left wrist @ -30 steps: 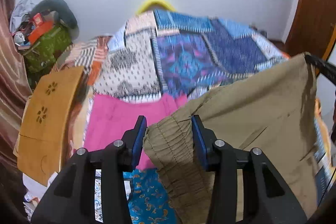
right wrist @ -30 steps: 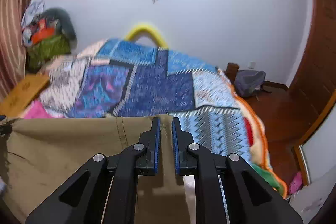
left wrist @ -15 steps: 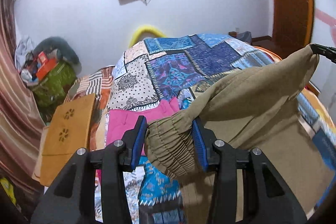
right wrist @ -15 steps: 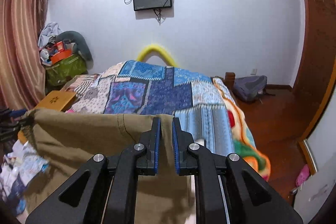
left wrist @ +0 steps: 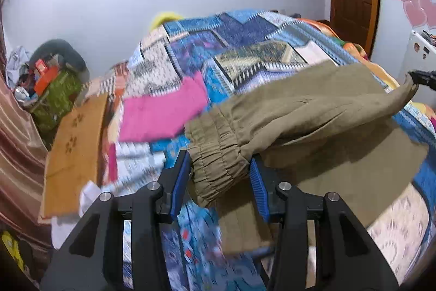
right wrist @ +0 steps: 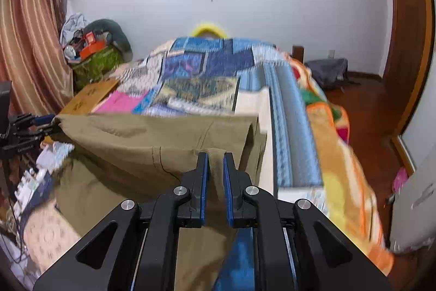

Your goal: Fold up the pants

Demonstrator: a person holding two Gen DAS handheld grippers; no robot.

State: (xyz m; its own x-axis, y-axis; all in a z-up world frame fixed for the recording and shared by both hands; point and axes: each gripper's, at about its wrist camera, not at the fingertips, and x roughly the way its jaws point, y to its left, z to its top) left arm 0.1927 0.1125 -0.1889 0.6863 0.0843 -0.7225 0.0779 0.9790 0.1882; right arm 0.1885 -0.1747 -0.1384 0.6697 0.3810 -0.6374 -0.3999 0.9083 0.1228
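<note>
Two tongs over the bed point(left wrist: 245, 51): left tongs point(left wrist: 219, 171) clamp pants point(left wrist: 313, 105) waistband, right tongs point(right wrist: 216, 162) pinch a narrow fold.

Patchwork quilt point(left wrist: 245, 45), pink cloth point(left wrist: 160, 111) (folded)

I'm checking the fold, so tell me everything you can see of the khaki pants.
The pants are plain khaki woven cloth with a gathered elastic waistband. The left gripper pinches that waistband; the right gripper pinches the other end. The cloth sags between them, its lower part draped on the patchwork bedspread.
</note>
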